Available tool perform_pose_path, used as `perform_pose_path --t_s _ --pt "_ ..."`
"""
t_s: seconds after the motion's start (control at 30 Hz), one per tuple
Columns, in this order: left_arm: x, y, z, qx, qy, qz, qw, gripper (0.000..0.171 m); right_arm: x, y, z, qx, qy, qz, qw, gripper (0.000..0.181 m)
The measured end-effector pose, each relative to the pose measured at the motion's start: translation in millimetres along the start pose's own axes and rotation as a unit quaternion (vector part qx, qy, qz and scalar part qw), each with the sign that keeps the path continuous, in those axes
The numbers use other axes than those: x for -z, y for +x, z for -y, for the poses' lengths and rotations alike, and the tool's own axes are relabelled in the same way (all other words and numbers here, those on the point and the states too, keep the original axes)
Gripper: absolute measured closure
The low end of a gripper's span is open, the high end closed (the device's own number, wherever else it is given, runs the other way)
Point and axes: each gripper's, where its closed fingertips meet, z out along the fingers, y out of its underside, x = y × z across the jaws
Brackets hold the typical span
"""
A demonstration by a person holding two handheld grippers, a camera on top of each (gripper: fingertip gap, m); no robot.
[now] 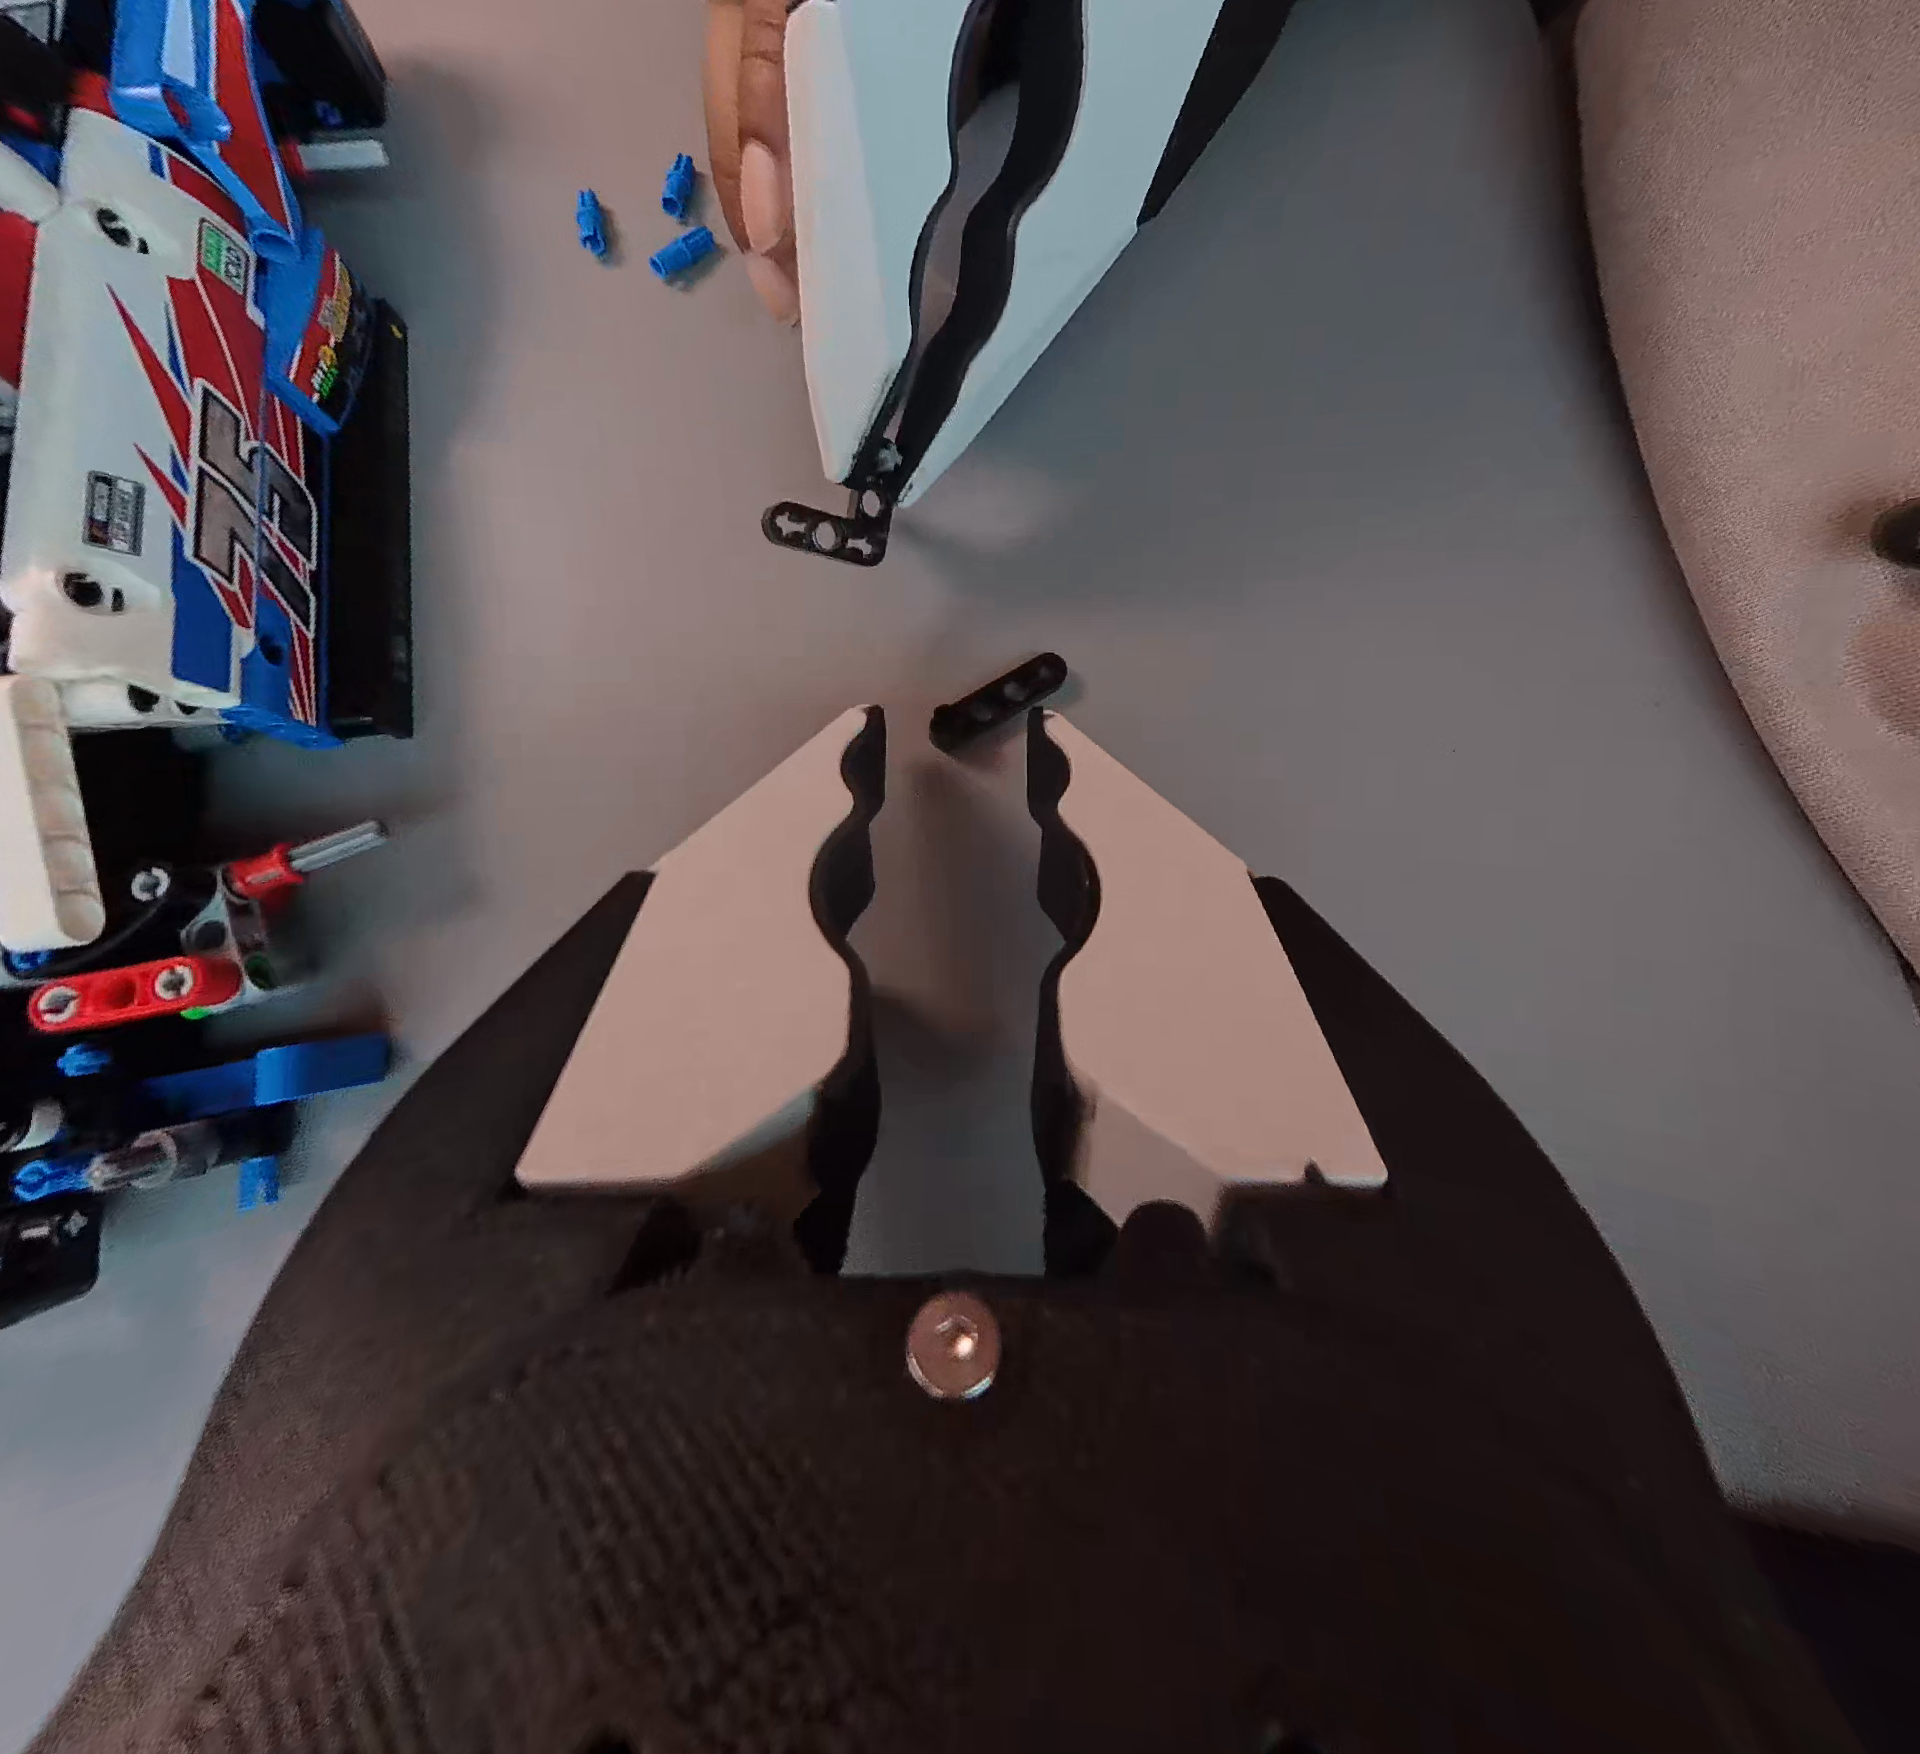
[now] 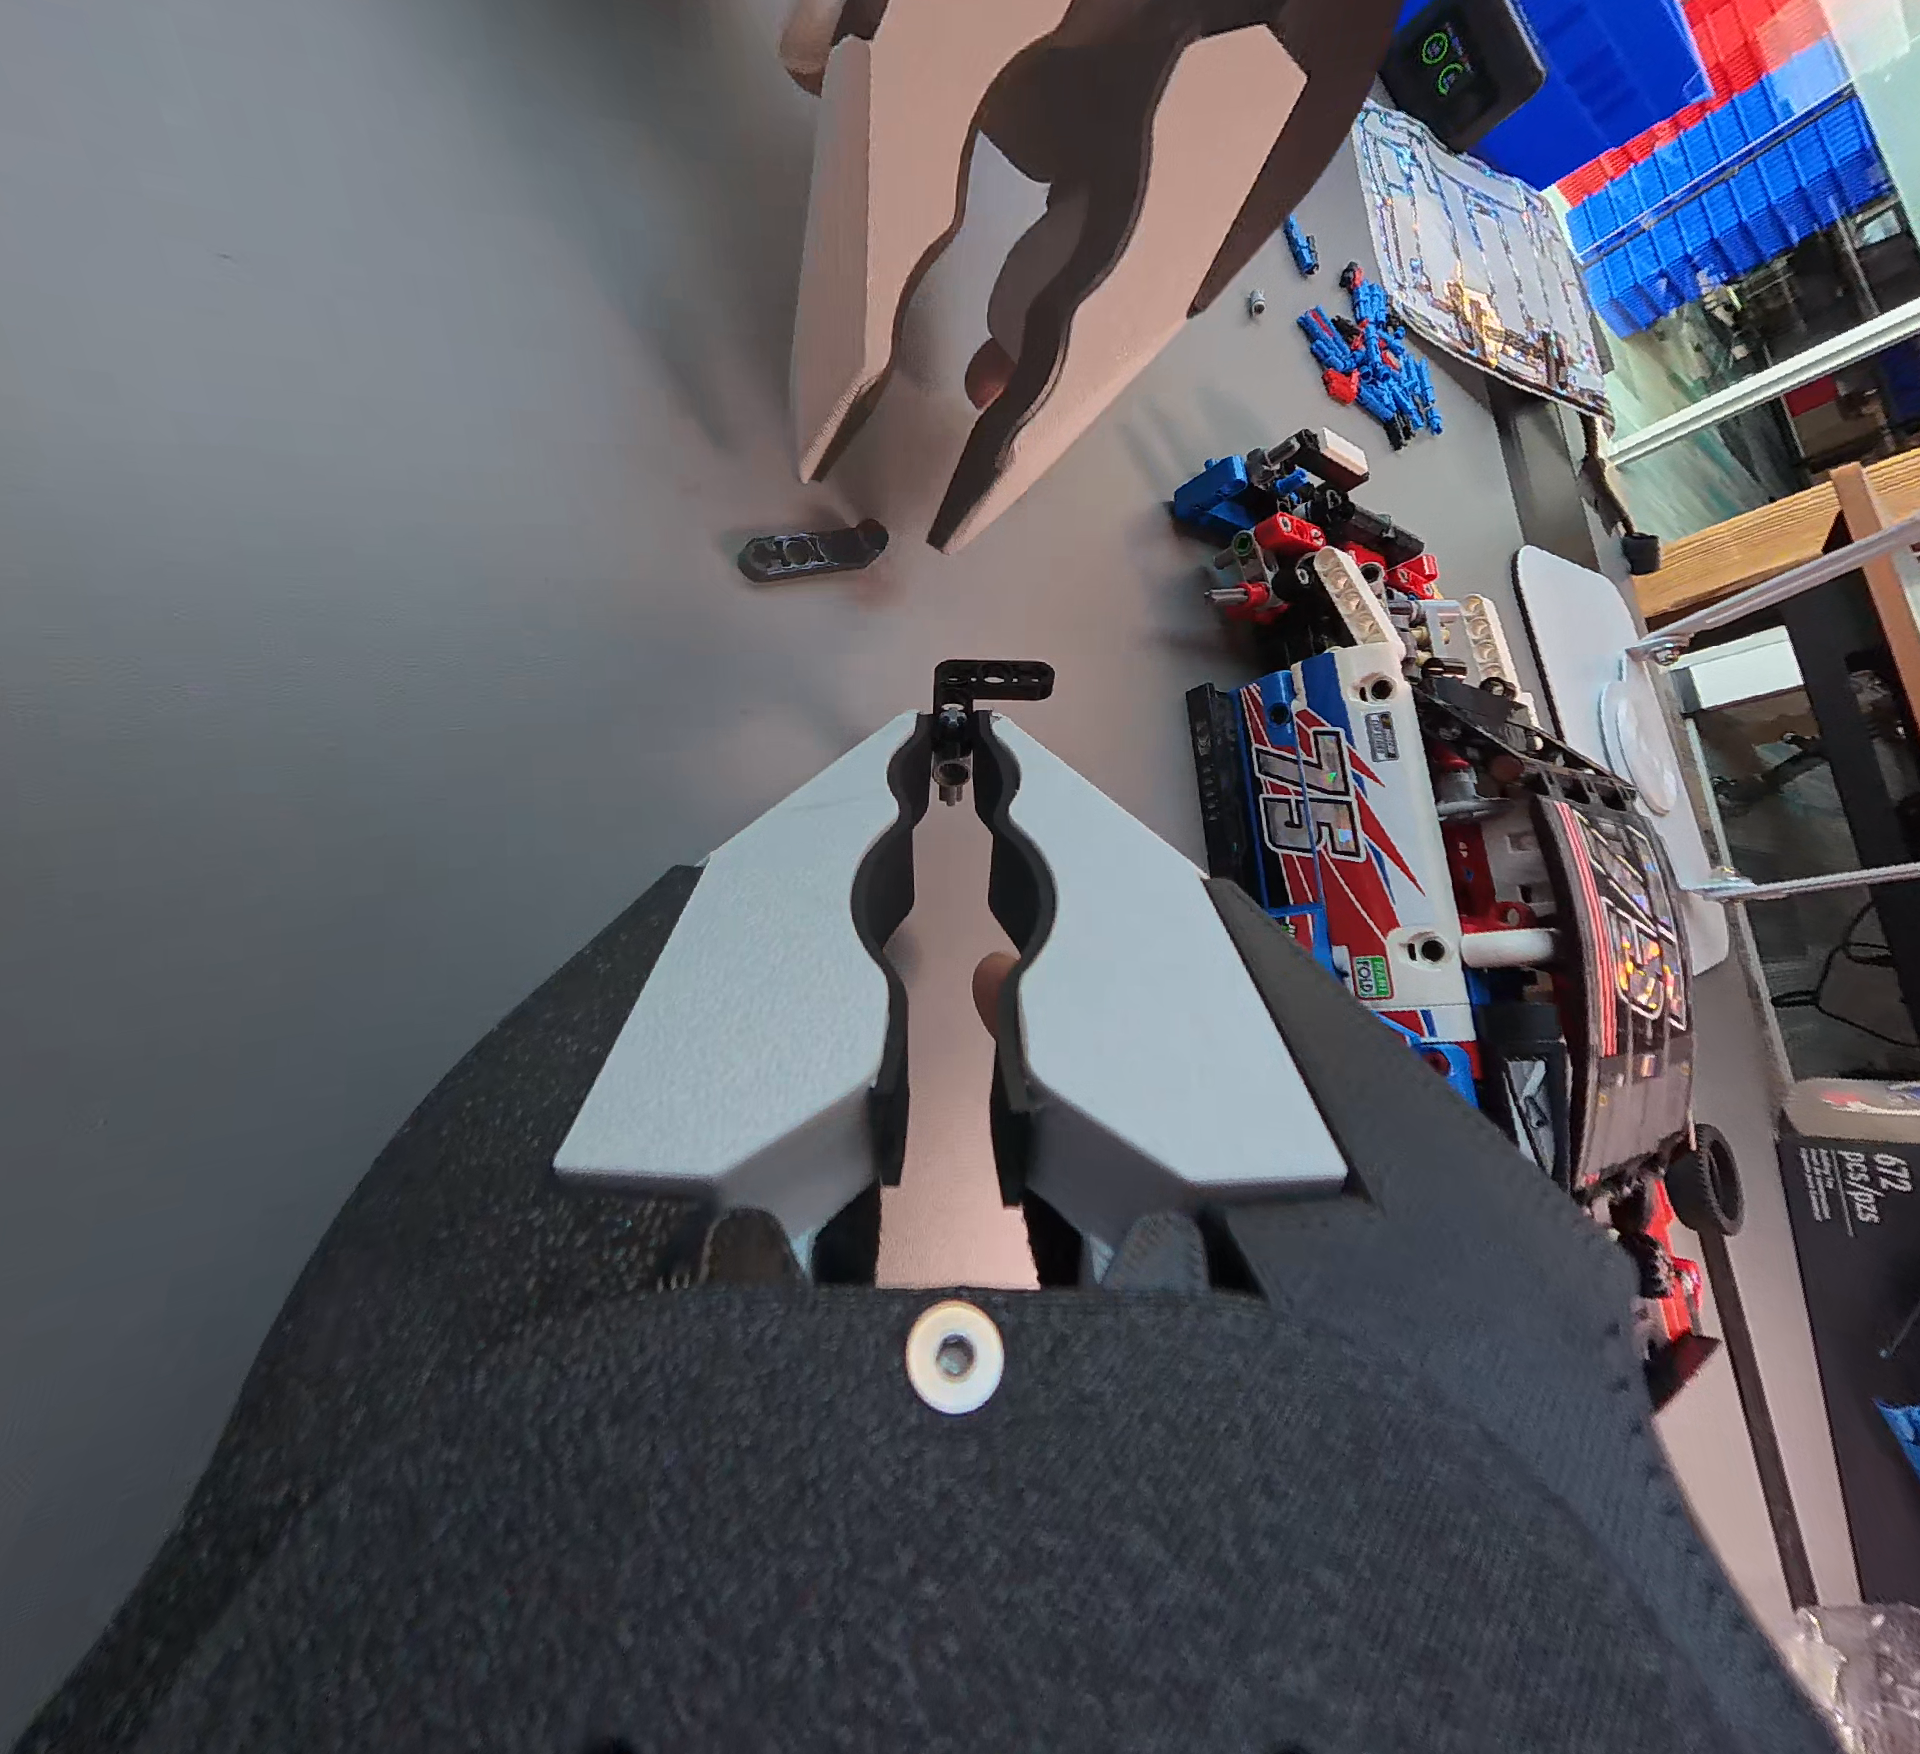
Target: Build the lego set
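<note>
1. The right tongs (image 2: 954,728) are clenched on a small black L-shaped beam (image 2: 992,681), pinching the end of its short leg at the very tips; the long leg juts out sideways past the tips, clear of the tabletop (image 2: 364,457) as far as one can tell.
2. The left tongs (image 1: 956,717) are released, jaws apart, with a short black straight beam (image 1: 997,702) lying flat on the tabletop just beyond and between the tips, nothing gripped.
3. In the left wrist view the straight beam's long axis runs diagonally, its far end pointing up and right; one end sits close to the right-hand tip.
4. Both beams are judged light, rigid plastic with smooth faces: they will not bend, but a tip-only pinch could let them pivot or slip.
5. The straight beam is best taken across its narrow width near the middle, the tongs turned square to its long axis.
6. The partly built race car (image 2: 1351,831), blue, white and red, sits well apart to one side, with loose blue pins (image 1: 655,224) near it.
</note>
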Motion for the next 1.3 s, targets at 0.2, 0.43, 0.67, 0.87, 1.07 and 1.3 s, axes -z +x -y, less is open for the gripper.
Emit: perform_pose_path --t_s 0.2,0.43,0.67,0.87,1.07,1.3 --pt "-4 9 -5 -0.009 -0.029 -0.022 0.999 0.16 2 2 -1 -0.004 0.002 -0.003 1.0 0.176" --pt "-6 12 -2 -0.017 -0.016 0.009 1.0 0.156 3 -3 3 0.0 0.011 0.007 1.0 0.176" --pt "-12 15 -1 -0.021 -0.021 -0.005 1.0 0.166 5 -8 9 0.007 0.025 0.02 0.999 0.176" --pt "-8 7 4 0.152 -0.008 -0.038 0.988 0.166 6 -9 12 0.012 0.032 0.023 0.999 0.176" --pt "-6 9 13 0.295 0.027 -0.11 0.949 0.166 3 -13 10 0.028 0.026 0.026 0.999 0.176" --pt "-3 3 19 0.365 0.069 -0.144 0.917 0.167 4 -13 12 0.074 0.026 0.008 0.997 0.176"
